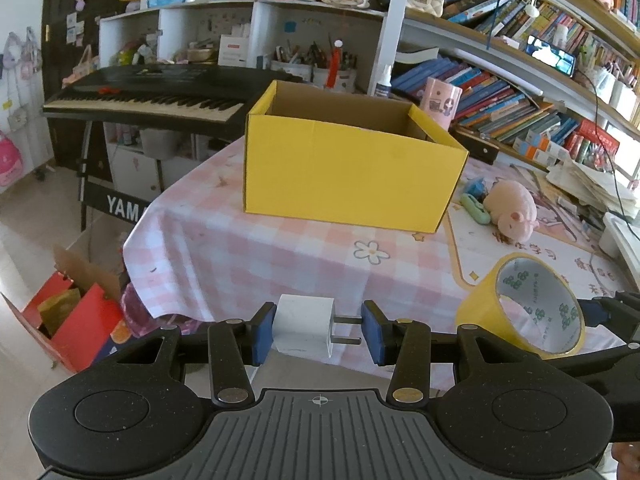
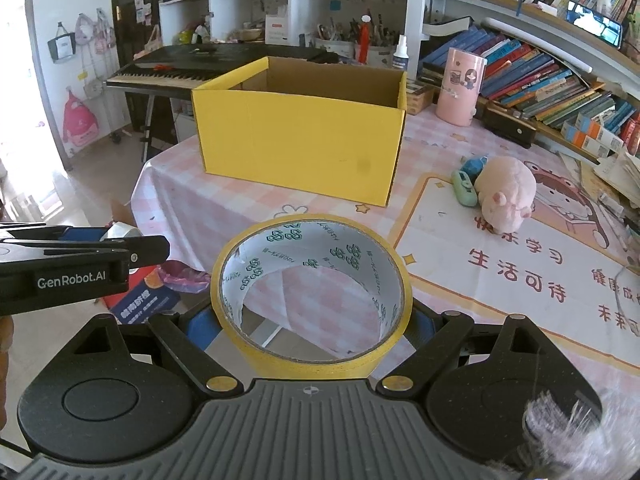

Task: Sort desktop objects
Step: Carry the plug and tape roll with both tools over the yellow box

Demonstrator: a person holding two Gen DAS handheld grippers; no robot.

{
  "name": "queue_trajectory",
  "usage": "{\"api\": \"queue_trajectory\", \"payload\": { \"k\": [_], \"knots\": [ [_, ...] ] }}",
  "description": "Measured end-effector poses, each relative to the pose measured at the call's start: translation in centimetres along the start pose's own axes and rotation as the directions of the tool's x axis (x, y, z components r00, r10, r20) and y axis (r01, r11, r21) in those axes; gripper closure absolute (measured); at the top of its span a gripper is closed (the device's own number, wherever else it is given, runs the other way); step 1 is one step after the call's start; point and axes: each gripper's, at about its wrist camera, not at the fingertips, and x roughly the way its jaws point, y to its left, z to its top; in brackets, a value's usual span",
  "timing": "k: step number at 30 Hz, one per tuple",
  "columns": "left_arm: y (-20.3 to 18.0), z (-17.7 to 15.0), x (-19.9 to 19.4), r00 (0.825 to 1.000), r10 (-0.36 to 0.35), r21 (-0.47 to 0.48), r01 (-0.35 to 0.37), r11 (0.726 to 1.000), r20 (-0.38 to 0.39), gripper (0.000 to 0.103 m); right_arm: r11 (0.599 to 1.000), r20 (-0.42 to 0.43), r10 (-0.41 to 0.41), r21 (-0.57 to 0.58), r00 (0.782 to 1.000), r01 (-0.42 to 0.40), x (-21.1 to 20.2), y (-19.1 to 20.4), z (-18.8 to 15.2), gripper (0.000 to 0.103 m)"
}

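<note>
Pink checked tablecloth (image 1: 280, 248); charger plug (image 1: 306, 330) clear only in left view.

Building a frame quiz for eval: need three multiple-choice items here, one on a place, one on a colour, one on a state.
1. Where is the plush pig?
A. inside the box
B. on the table, right of the box
C. on the keyboard

2. What colour is the cardboard box outside?
A. yellow
B. red
C. white

3. What is the left gripper doing?
A. open and empty
B. shut on the tape roll
C. shut on the white charger plug

Answers: 1 B, it lies on the mat beside the box. 2 A, yellow walls. 3 C, the white charger plug sits clamped between its pads.
</note>
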Motion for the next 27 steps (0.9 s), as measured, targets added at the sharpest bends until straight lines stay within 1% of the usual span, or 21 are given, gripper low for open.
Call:
{"api": "queue_trajectory", "payload": {
  "k": [8,14,21,27],
  "knots": [
    [-0.4,0.4,0.8,1.000,-0.008,0.009,0.008,1.000,-0.008,0.059,1.000,-0.004,-0.002,-0.002,1.000,0.002,0.4,-0.2,0.2,0.014],
    [-1.0,0.9,1.2,1.000,-0.014,0.032,0.014,0.999,0.005,0.059,1.000,0.002,-0.006,0.002,1.000,0.006,0.7,-0.6,0.4,0.014],
    [-1.4,3.3,0.8,0.997,-0.011,0.035,0.009,0.999,0.080,0.059,1.000,0.071,-0.014,-0.010,0.997,0.015,1.0,-1.3,2.5,0.014],
    [-1.8,6.2,0.8,0.988,-0.008,0.032,0.004,0.999,0.152,0.059,1.000,0.141,-0.006,-0.025,0.990,0.010,1.0,-2.5,5.8,0.014]
  ]
}}
